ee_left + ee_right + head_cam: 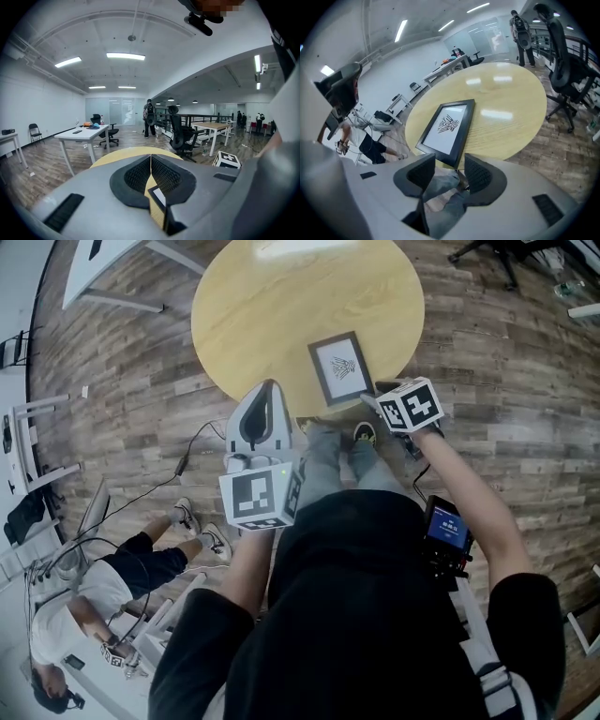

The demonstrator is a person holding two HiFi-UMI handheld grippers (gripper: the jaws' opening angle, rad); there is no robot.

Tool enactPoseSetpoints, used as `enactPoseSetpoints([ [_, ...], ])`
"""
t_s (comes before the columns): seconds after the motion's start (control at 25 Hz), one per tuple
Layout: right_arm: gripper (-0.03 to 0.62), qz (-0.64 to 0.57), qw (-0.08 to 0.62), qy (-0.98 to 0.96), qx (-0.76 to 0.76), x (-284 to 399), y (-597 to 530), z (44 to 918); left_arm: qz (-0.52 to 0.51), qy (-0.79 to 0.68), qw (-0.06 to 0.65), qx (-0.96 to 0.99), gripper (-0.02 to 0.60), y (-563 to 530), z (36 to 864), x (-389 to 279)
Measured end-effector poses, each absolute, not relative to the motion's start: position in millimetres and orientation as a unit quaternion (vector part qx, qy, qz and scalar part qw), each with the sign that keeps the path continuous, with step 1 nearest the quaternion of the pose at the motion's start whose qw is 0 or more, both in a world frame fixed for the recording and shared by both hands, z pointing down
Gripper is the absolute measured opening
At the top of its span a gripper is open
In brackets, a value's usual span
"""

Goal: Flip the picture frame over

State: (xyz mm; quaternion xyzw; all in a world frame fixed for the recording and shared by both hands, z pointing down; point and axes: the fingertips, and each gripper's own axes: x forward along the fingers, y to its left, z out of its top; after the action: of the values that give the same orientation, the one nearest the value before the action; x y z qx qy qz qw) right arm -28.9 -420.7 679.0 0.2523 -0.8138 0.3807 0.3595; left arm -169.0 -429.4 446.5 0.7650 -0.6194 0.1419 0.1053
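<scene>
Wood-plank floor; round counter (253, 315) at upper centre of the head view. Nearest, left gripper (151, 161) closed on nothing, held lower left of the frame. Right gripper (449, 168) open, empty, just short of the picture frame (341, 367), which lies flat at the counter's near edge, print side up. Judgement: either the flip is done, or grasp, turn and set-down all remain.

The round table (234, 324) is seen from steeply overhead in the head view, skimmed nearly level in the left gripper view, and looked down on from close by in the right gripper view. The picture frame (447, 129) is shared by all three, probably.
</scene>
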Motion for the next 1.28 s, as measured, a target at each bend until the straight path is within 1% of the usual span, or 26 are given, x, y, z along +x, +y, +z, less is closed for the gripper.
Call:
enactPoseSetpoints([
  [0.04, 0.198, 0.369, 0.373, -0.816, 0.242, -30.8, -419.7, 679.1, 0.140, -0.620, 0.103, 0.765, 0.023, -429.9, 444.7, -168.2],
  [0.08, 0.208, 0.357, 0.385, -0.818, 0.234, -32.2, -419.4, 678.5, 0.138, -0.621, 0.101, 0.765, 0.023, -430.3, 442.6, -167.2],
  [0.16, 0.212, 0.336, 0.400, -0.822, 0.225, -33.9, -421.1, 674.2, 0.133, -0.622, 0.097, 0.765, 0.023, -430.9, 438.0, -165.2],
  [0.24, 0.213, 0.322, 0.400, -0.829, 0.222, -34.9, -424.1, 666.5, 0.130, -0.623, 0.092, 0.766, 0.023, -431.1, 433.0, -163.4],
  [0.44, 0.213, 0.255, 0.382, -0.853, 0.246, -34.3, -449.3, 622.2, 0.118, -0.625, 0.080, 0.768, 0.023, -436.5, 416.4, -164.6],
  [0.6, 0.209, 0.158, 0.324, -0.888, 0.287, -32.5, -472.2, 553.1, 0.107, -0.625, 0.069, 0.770, 0.023, -439.6, 400.5, -160.1],
  [0.64, 0.188, 0.129, 0.302, -0.897, 0.297, -31.9, -476.0, 531.3, 0.104, -0.624, 0.066, 0.771, 0.023, -440.2, 396.4, -157.9],
  [0.72, 0.081, 0.070, 0.249, -0.912, 0.320, -29.7, -481.7, 483.5, 0.096, -0.622, 0.063, 0.774, 0.023, -441.4, 388.0, -152.4],
  [0.76, 0.048, 0.044, 0.220, -0.917, 0.330, -28.4, -483.4, 459.0, 0.091, -0.621, 0.062, 0.776, 0.023, -442.0, 383.1, -149.2],
  [0.84, 0.030, 0.009, 0.163, -0.926, 0.341, -26.2, -484.0, 413.6, 0.080, -0.617, 0.057, 0.781, 0.023, -442.6, 371.5, -143.2],
  [0.92, 0.019, 0.001, 0.112, -0.936, 0.335, -25.7, -480.3, 375.6, 0.070, -0.613, 0.051, 0.785, 0.023, -442.3, 359.0, -138.7],
  [1.0, 0.018, 0.006, 0.080, -0.943, 0.324, -24.7, -474.2, 350.5, 0.064, -0.610, 0.047, 0.788, 0.023, -441.2, 348.9, -134.9],
  [1.28, 0.018, -0.010, 0.063, -0.943, 0.327, -5.3, -461.2, 330.1, 0.053, -0.595, 0.038, 0.801, 0.023, -436.5, 337.3, -115.9],
])
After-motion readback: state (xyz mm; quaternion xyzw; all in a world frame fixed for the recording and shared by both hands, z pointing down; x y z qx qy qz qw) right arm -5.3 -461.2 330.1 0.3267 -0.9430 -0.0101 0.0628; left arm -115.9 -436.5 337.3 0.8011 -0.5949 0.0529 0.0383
